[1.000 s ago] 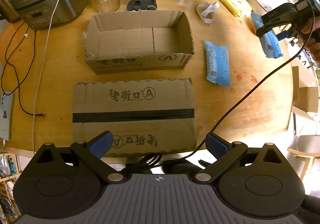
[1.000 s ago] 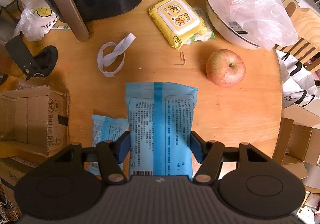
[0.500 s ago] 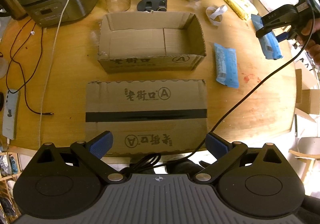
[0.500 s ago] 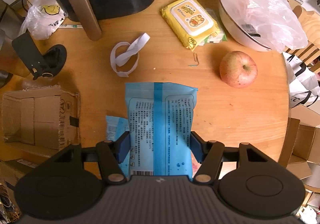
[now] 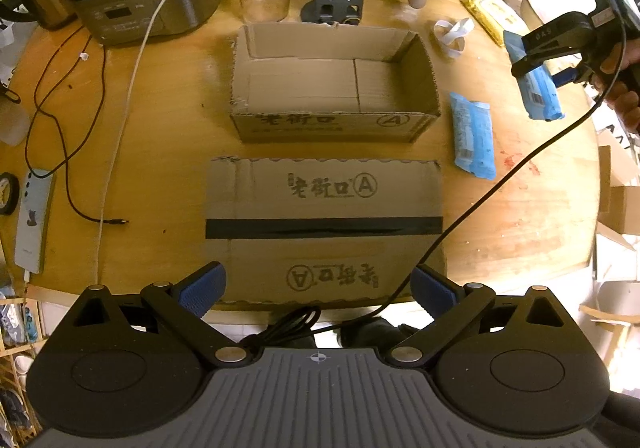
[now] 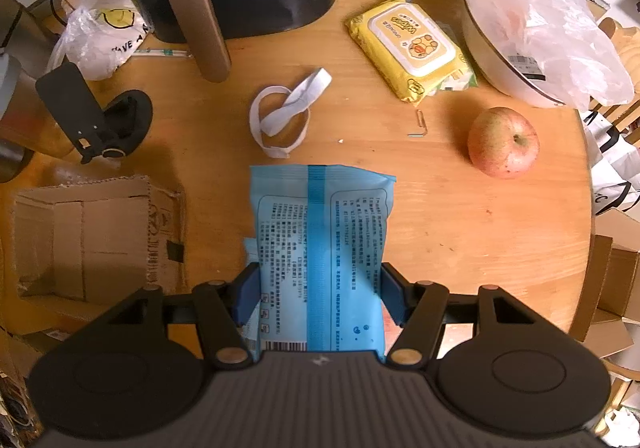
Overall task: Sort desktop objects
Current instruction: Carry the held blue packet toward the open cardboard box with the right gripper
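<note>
Left wrist view: our left gripper (image 5: pixel 318 290) hangs with jaws wide apart and nothing between them, over the desk's (image 5: pixel 168 151) near edge, above a flattened carton (image 5: pixel 324 228); beyond it stands the open cardboard box (image 5: pixel 334 87), a second blue packet (image 5: pixel 472 133) just beside its right wall. Past the desk's right edge, our right gripper (image 6: pixel 318 288) is closed on the blue packet (image 6: pixel 320 244), held off the desk.

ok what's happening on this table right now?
A person is sorting. The right gripper is shut on a light blue plastic packet, holding it above the round wooden table. A second blue packet lies beside the open brown cardboard box. The left gripper is open and empty, hovering over a flat taped cardboard box.
</note>
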A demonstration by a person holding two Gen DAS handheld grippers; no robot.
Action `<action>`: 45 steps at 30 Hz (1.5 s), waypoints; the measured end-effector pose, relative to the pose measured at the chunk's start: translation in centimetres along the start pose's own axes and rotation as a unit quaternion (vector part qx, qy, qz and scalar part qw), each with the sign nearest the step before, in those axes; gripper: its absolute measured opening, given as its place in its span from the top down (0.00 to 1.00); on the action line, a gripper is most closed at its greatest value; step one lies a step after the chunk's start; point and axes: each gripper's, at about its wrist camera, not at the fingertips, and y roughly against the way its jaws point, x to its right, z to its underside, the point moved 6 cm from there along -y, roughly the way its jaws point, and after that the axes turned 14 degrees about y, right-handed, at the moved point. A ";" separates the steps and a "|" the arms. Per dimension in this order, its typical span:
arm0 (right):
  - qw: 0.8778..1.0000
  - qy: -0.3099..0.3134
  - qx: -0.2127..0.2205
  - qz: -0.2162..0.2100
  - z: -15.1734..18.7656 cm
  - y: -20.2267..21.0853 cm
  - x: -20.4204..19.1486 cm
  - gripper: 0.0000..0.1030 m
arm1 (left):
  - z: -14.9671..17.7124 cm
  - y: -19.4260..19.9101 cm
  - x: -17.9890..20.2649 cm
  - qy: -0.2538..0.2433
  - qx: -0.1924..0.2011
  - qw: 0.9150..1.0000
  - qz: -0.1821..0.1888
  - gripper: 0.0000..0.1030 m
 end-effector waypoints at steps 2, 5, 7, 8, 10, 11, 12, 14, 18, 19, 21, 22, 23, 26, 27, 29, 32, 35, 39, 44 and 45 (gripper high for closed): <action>1.000 0.000 0.001 0.001 -0.1 0.0 -0.4 0.41 | -0.1 0.0 -0.4 0.001 0.000 1.000 0.000 0.02; 1.000 0.000 0.002 0.000 -0.2 -0.1 -1.0 0.41 | -0.1 0.1 -1.0 0.002 0.000 1.000 -0.001 0.02; 1.000 0.000 0.002 0.000 -0.2 -0.1 -1.4 0.41 | -0.2 0.1 -1.3 0.002 0.000 1.000 0.000 0.02; 1.000 0.000 0.003 0.000 -0.3 -0.1 -1.6 0.41 | -0.2 0.1 -1.4 0.003 -0.001 1.000 0.000 0.02; 1.000 0.000 0.003 -0.001 -0.4 -0.1 -2.0 0.41 | -0.3 0.2 -1.7 0.003 -0.001 1.000 0.001 0.02; 1.000 0.001 0.003 -0.001 -0.4 -0.1 -2.2 0.41 | -0.3 0.2 -1.8 0.003 0.000 1.000 0.001 0.02; 1.000 0.001 0.003 -0.001 -0.4 -0.1 -2.4 0.41 | -0.4 0.2 -2.0 0.003 0.000 1.000 0.002 0.02; 1.000 0.002 0.003 -0.001 -0.5 -0.1 -2.7 0.41 | -0.4 0.2 -2.1 0.003 0.000 1.000 0.004 0.02; 1.000 0.004 0.004 0.000 -0.6 -0.1 -3.3 0.41 | -0.4 0.2 -2.6 0.004 -0.001 1.000 0.005 0.02; 1.000 0.004 0.004 0.000 -0.7 -0.1 -3.4 0.41 | -0.4 0.2 -2.8 0.005 -0.001 1.000 0.005 0.02; 1.000 0.004 0.005 -0.001 -0.8 -0.2 -3.7 0.41 | -0.5 0.2 -3.0 0.006 -0.001 1.000 0.005 0.02; 1.000 0.005 0.005 -0.001 -0.9 -0.2 -3.8 0.41 | -0.5 0.2 -3.1 0.007 -0.002 1.000 0.006 0.02; 1.000 0.005 0.006 -0.002 -1.0 -0.2 -4.0 0.41 | -0.5 0.2 -3.2 0.007 -0.002 1.000 0.006 0.02; 1.000 0.007 0.009 -0.004 -1.2 -0.2 -4.5 0.41 | -0.5 0.2 -3.4 0.008 -0.002 1.000 0.007 0.02; 1.000 0.008 0.009 -0.004 -1.2 -0.2 -4.7 0.41 | -0.5 0.2 -3.5 0.009 -0.003 1.000 0.007 0.02; 1.000 0.009 0.010 -0.005 -1.4 -0.2 -5.1 0.41 | -0.5 0.1 -3.7 0.010 -0.004 1.000 0.008 0.02; 1.000 0.010 0.011 -0.006 -1.5 -0.2 -5.7 0.41 | -0.6 0.1 -4.0 0.009 -0.005 1.000 0.008 0.02; 1.000 0.011 0.011 -0.006 -1.7 -0.2 -6.2 0.41 | -0.7 0.1 -4.3 0.010 -0.005 1.000 0.009 0.02; 1.000 0.014 0.012 -0.007 -1.9 -0.2 -6.9 0.41 | -0.9 0.2 -4.7 0.012 -0.004 1.000 0.010 0.02; 1.000 0.018 0.015 -0.010 -2.2 -0.2 -7.8 0.41 | -1.0 0.2 -5.2 0.015 -0.004 1.000 0.011 0.02; 1.000 0.018 0.016 -0.010 -2.2 -0.1 -7.9 0.41 | -1.0 0.2 -5.2 0.016 -0.004 1.000 0.011 0.02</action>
